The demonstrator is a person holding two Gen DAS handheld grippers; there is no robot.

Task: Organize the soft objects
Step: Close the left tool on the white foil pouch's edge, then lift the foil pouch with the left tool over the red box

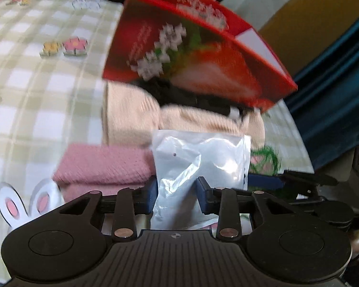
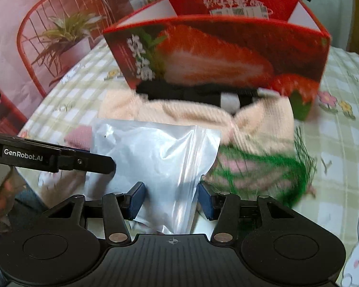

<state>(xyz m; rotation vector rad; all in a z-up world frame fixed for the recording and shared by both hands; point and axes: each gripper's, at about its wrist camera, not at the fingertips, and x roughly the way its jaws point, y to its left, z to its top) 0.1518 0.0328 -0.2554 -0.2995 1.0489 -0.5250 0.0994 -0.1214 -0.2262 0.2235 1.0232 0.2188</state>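
A silvery plastic zip bag (image 1: 198, 162) is held between both grippers above the table. My left gripper (image 1: 177, 191) is shut on its lower part. My right gripper (image 2: 171, 199) also grips the bag (image 2: 155, 157), its blue pads (image 2: 136, 199) pressing the sides. Behind it lie a cream knitted cloth (image 1: 131, 117) (image 2: 258, 124), a folded pink towel (image 1: 103, 167) and a green-and-pink net item (image 2: 258, 169) (image 1: 265, 160). A red strawberry-print box (image 1: 191, 47) (image 2: 217, 55) stands open behind them, with a black item (image 2: 186, 93) at its base.
The table has a green-checked cloth (image 1: 36, 83) (image 2: 342, 143) with flower and rabbit prints. The left gripper's arm (image 2: 50, 155) crosses the left of the right wrist view. A blue curtain (image 1: 335, 95) hangs at right. A backdrop with a red chair (image 2: 47, 35) stands at left.
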